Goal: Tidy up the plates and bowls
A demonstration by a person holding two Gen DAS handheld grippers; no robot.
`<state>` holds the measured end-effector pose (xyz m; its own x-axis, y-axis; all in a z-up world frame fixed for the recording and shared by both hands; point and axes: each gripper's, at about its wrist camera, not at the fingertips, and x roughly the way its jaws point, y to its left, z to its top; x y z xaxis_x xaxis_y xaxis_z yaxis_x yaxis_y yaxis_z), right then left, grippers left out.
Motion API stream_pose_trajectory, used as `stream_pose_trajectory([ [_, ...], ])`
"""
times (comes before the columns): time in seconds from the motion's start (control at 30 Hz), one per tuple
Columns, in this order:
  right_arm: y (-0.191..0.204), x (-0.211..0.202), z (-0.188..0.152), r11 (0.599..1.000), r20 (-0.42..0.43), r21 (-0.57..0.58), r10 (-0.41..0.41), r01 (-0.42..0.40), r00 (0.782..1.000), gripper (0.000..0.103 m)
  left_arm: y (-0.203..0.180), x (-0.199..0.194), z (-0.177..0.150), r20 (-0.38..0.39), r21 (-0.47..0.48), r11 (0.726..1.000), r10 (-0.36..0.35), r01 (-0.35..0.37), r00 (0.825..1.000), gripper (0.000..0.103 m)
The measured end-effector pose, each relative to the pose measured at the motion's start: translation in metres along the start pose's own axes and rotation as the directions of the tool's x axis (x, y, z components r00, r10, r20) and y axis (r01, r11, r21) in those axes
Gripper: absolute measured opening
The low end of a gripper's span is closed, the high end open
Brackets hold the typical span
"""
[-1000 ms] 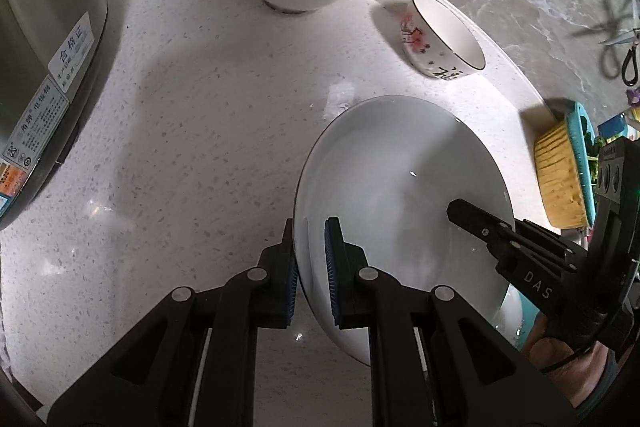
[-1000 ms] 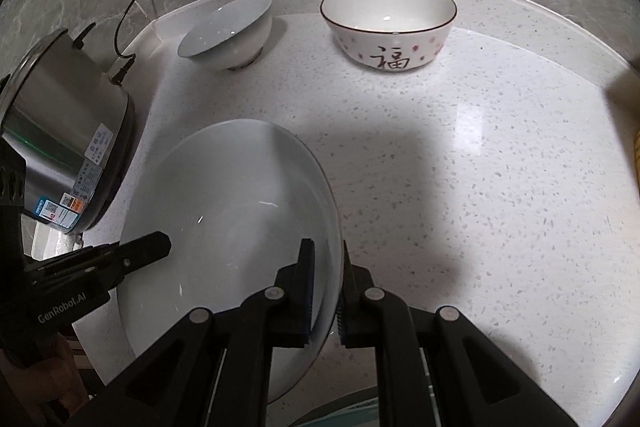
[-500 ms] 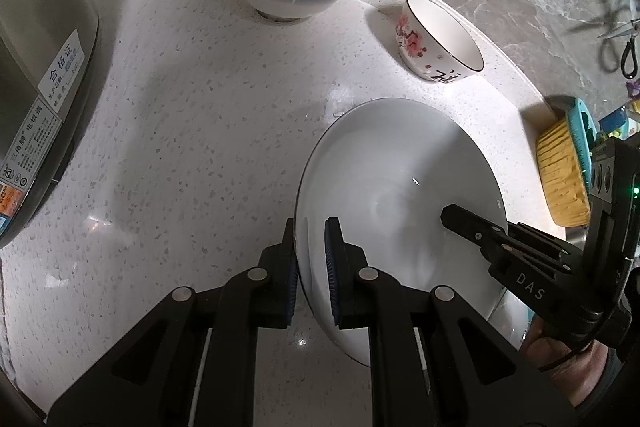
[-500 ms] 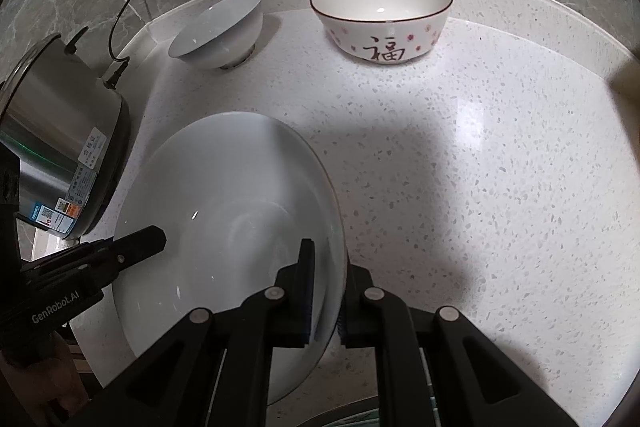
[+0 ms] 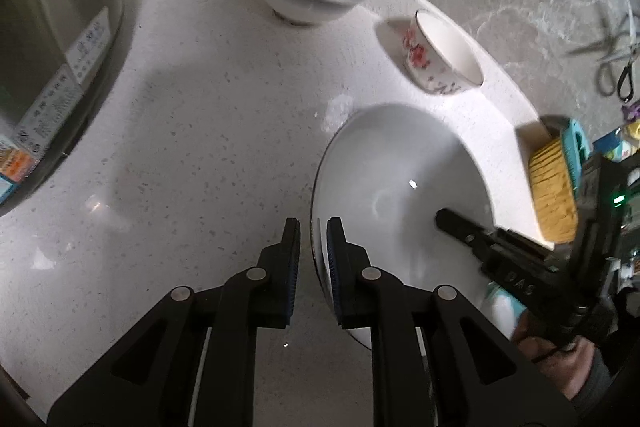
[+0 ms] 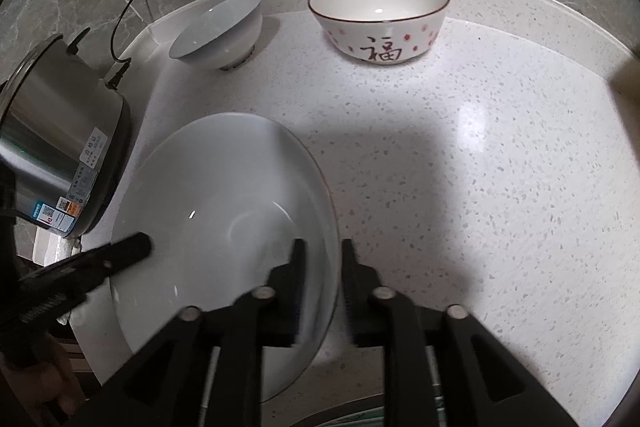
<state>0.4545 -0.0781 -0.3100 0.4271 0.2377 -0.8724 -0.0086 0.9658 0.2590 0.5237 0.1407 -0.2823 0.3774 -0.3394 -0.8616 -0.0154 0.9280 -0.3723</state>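
The left claw (image 5: 313,239) straddles the big white plate's (image 5: 400,187) near rim, its pads set closely either side. Across the plate, the right claw (image 6: 322,259) has just been opening, pads now clear of the rim between them. The plate sits on the speckled tabletop (image 6: 480,167). Beyond the plate, a plain white bowl (image 6: 218,33) and a red-patterned bowl (image 6: 378,21) stand apart near the tabletop's far edge.

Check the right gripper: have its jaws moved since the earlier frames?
Yes. The right gripper has just been opening: its jaws, earlier pinching the large white plate, now stand apart on either side of its rim, while the patterned bowl stays beyond.
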Motion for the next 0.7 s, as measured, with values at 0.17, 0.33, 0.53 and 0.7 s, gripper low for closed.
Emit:
stream_pose_trajectory([
  [0.17,-0.004,-0.009,0.000,1.000,0.017,0.021,0.011,-0.011,1.000,0.053,0.000,-0.033,0.019,0.074,-0.020,0.999,-0.030,0.031,0.997,0.043],
  [0.33,-0.014,-0.031,0.002,0.999,0.043,0.050,0.015,-0.017,0.999,0.064,-0.010,-0.059,0.053,0.145,0.002,0.998,-0.066,0.066,0.987,0.072],
  [0.53,-0.013,-0.077,0.064,0.998,0.065,-0.007,0.060,-0.059,0.996,0.068,-0.016,-0.049,0.112,0.109,0.005,1.000,-0.019,0.018,0.994,0.074],
  [0.7,0.010,-0.079,0.156,0.990,0.009,-0.086,0.116,-0.115,0.993,0.070,-0.010,-0.026,0.171,0.085,-0.001,0.999,0.042,-0.042,0.995,0.074],
])
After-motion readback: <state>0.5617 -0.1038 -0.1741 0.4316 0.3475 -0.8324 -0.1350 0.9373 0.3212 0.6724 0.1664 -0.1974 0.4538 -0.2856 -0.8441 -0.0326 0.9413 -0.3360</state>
